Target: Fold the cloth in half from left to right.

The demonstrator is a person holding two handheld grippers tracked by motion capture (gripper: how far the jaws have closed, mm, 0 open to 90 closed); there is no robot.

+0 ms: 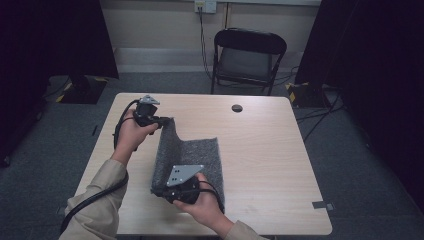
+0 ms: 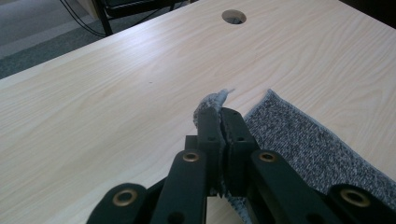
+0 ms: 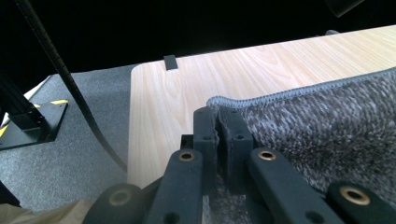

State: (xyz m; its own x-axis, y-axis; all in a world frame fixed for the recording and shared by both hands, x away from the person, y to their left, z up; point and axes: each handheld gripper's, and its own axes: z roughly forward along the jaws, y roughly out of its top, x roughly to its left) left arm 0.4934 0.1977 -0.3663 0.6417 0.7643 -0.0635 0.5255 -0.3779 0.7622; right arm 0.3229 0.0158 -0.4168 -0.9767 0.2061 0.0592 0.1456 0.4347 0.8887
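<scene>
I hold a grey knitted cloth (image 1: 192, 155) by two corners of one edge, and the work in hand reads as folding it across itself on the counter (image 1: 270, 140). My left tool (image 2: 219, 122) is clamped narrow on the far corner of the cloth, on the side toward the round cable hole (image 1: 237, 108); in the left gripper view the corner tip pokes out above the closed jaws. My right tool (image 3: 218, 126) is clamped narrow on the near corner of the same edge, with the stitched hem running away from the jaws in the right gripper view. The held edge is lifted off the counter, while the rest of the cloth lies flat on the side away from my left hand (image 1: 131, 134). To do this step well, I judge the following applies: keep both tools at equal height so the raised edge stays taut and straight; carry both corners together across the cloth toward its flat opposite edge; lower them until hem meets hem; release only when the corners rest aligned. Uneven travel would likely skew the fold. No brand, label or legible writing is visible on the cloth, the tools or the counter.
</scene>
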